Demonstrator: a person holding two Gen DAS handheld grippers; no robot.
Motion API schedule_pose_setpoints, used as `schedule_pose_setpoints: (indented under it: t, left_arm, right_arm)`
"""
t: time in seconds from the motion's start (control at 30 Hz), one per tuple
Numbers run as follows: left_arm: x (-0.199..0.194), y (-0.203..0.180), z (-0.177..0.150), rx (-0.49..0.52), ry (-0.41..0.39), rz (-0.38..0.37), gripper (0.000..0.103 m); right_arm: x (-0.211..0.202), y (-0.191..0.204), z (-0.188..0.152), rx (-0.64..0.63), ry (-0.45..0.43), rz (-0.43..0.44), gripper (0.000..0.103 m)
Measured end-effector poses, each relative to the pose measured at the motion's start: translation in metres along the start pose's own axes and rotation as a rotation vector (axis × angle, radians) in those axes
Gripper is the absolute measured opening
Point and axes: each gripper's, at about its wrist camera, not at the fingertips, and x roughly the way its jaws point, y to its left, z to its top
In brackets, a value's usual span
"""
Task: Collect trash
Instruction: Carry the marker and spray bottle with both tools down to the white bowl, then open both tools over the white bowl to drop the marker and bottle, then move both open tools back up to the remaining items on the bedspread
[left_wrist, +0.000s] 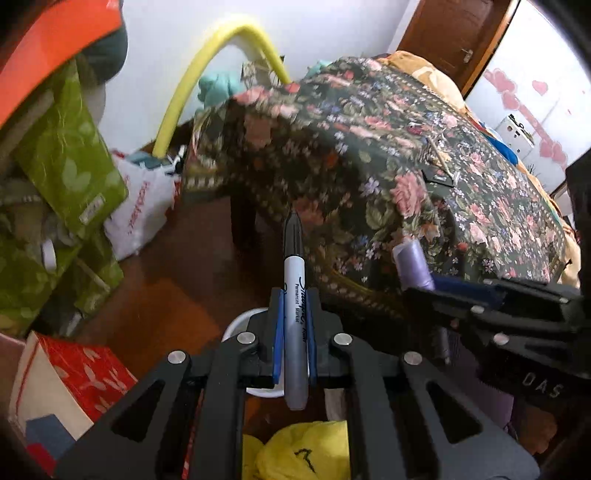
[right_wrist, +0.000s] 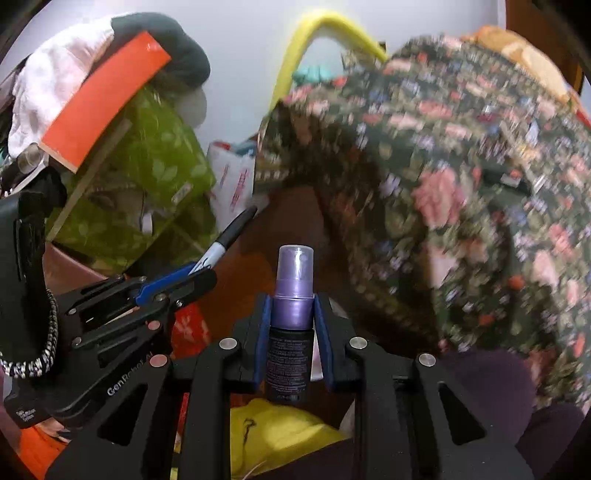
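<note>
My left gripper (left_wrist: 295, 299) is shut on a black-and-grey permanent marker (left_wrist: 294, 266) whose cap points forward over the wooden floor. My right gripper (right_wrist: 292, 301) is shut on a small purple spray bottle (right_wrist: 293, 280) with a clear cap, held upright between the blue pads. Each tool shows in the other's view: the right gripper (left_wrist: 424, 288) with the bottle (left_wrist: 412, 264) sits close on the right, the left gripper (right_wrist: 201, 271) with the marker (right_wrist: 229, 236) on the left. Below both lies a crumpled yellow bag (left_wrist: 303, 450) (right_wrist: 277, 428). A white round rim (left_wrist: 236, 325) peeks out under the left fingers.
A table under a dark floral cloth (left_wrist: 406, 166) fills the right. Green patterned bags (left_wrist: 66, 158), an orange board (right_wrist: 103, 96) and a red box (left_wrist: 88, 373) crowd the left. A white plastic bag (left_wrist: 140, 210) and a yellow tube (left_wrist: 221, 48) stand by the wall. Brown floor (left_wrist: 166, 295) lies between.
</note>
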Motion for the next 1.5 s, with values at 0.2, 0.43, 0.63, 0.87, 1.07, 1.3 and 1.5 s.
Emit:
schedule_pose_setpoints:
  t: [0.2, 0.43, 0.63, 0.87, 1.07, 1.3, 1.5]
  left_arm:
    - [0.019, 0.006, -0.007, -0.02, 0.079, 0.008, 0.009]
    - [0.037, 0.015, -0.013, -0.058, 0.163, -0.01, 0.01]
    - [0.034, 0.022, -0.013, -0.085, 0.153, -0.005, 0.012]
    - [0.009, 0.012, -0.005, -0.052, 0.042, 0.022, 0.012]
    - [-0.022, -0.011, 0.009, 0.018, -0.1, 0.049, 0.012]
    - [-0.047, -0.051, 0.033, 0.091, -0.213, 0.023, 0.012]
    - [-0.049, -0.094, 0.058, 0.17, -0.262, -0.017, 0.012]
  right_arm:
    - [0.02, 0.003, -0.001, 0.0, 0.073, 0.014, 0.022]
    - [0.036, 0.01, 0.0, -0.031, 0.136, 0.007, 0.025]
    - [0.033, 0.005, 0.0, -0.024, 0.13, -0.006, 0.03]
    - [0.001, 0.002, 0.004, -0.046, 0.012, -0.05, 0.03]
    - [-0.048, -0.001, 0.006, -0.084, -0.172, -0.164, 0.03]
    - [-0.106, -0.033, 0.013, -0.038, -0.371, -0.31, 0.03]
    - [-0.135, -0.077, 0.023, 0.032, -0.426, -0.39, 0.03]
